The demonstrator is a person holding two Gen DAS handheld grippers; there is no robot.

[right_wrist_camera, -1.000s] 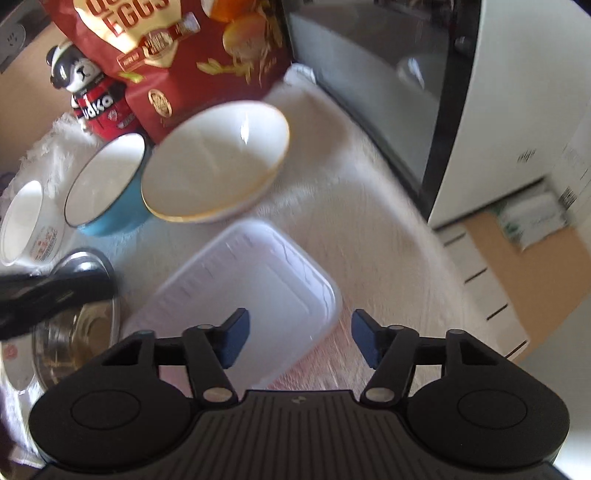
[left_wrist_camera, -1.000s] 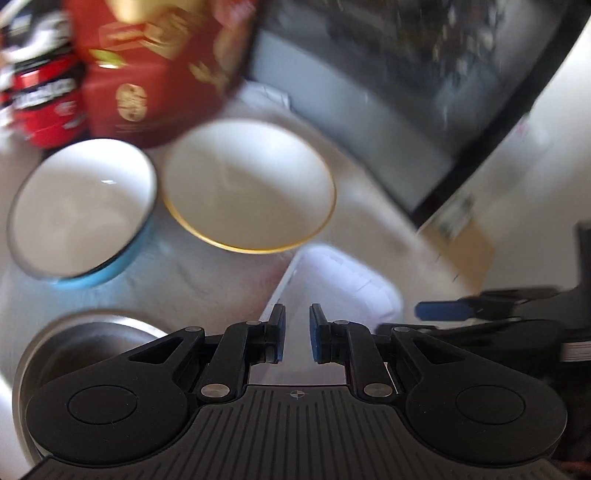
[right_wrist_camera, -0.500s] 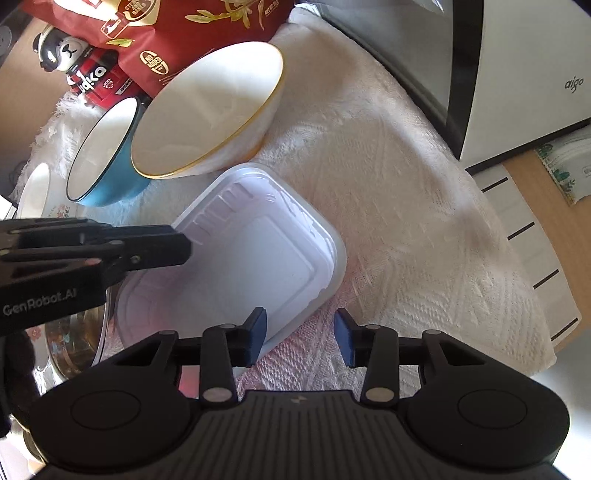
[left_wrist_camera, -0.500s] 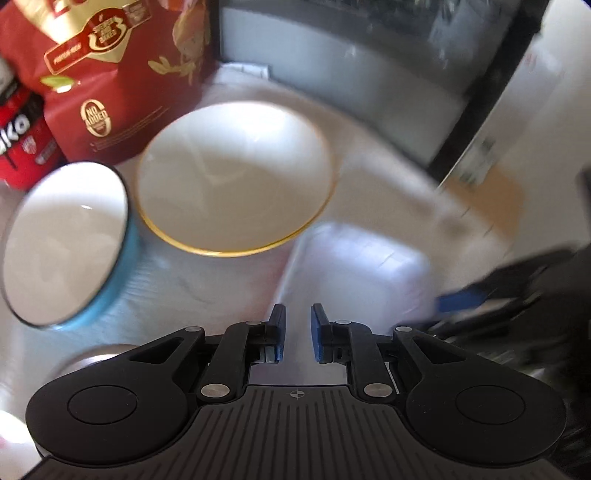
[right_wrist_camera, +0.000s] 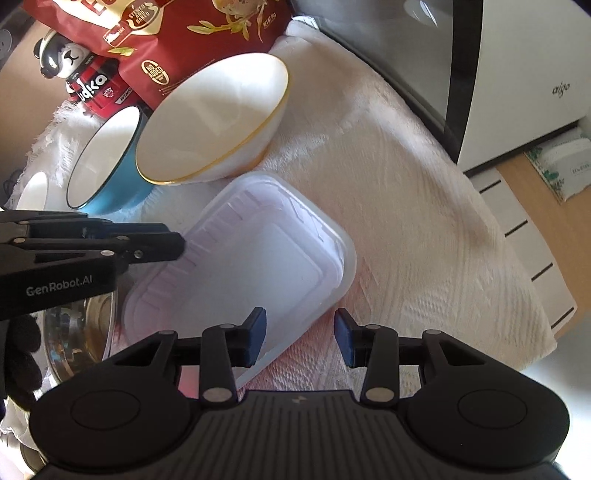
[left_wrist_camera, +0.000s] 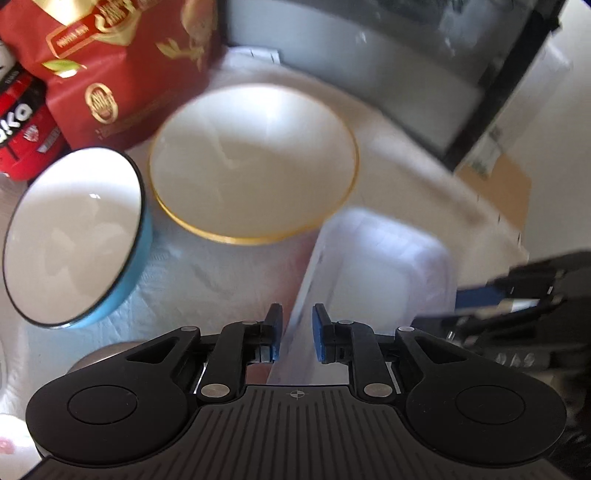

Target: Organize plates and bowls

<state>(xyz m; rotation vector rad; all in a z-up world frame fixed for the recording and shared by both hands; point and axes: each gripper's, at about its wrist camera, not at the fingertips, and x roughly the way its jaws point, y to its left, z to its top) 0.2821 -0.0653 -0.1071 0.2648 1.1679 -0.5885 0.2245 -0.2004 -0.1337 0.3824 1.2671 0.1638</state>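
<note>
The white plastic tray (right_wrist_camera: 255, 254) lay on the white textured cloth (right_wrist_camera: 406, 206) that covered the table, just in front of the gold-rimmed white bowl (right_wrist_camera: 207, 122); whether the two touched could not be told. Beside that bowl, to its left, stood the blue bowl with a white inside (right_wrist_camera: 107, 162), and the two appeared to touch. Behind both sat a red snack bag (right_wrist_camera: 177, 33) and a red can with a panda top (right_wrist_camera: 85, 81). A steel bowl (right_wrist_camera: 81, 332) showed at the tray's left, partly hidden.

The left hand-held gripper (left_wrist_camera: 297, 332) had its blue pads set either side of the tray's left rim; its jaws had just been opening, and a narrow gap stood between pads and rim, so it did not pinch. In the right wrist view its black fingers (right_wrist_camera: 147, 245) reached the tray's left edge.

The right hand-held gripper (right_wrist_camera: 300, 334) hovered at the tray's near corner, its jaws having just narrowed yet spread apart, the left pad over the tray's rim, the right pad over bare cloth, gripping nothing
</note>
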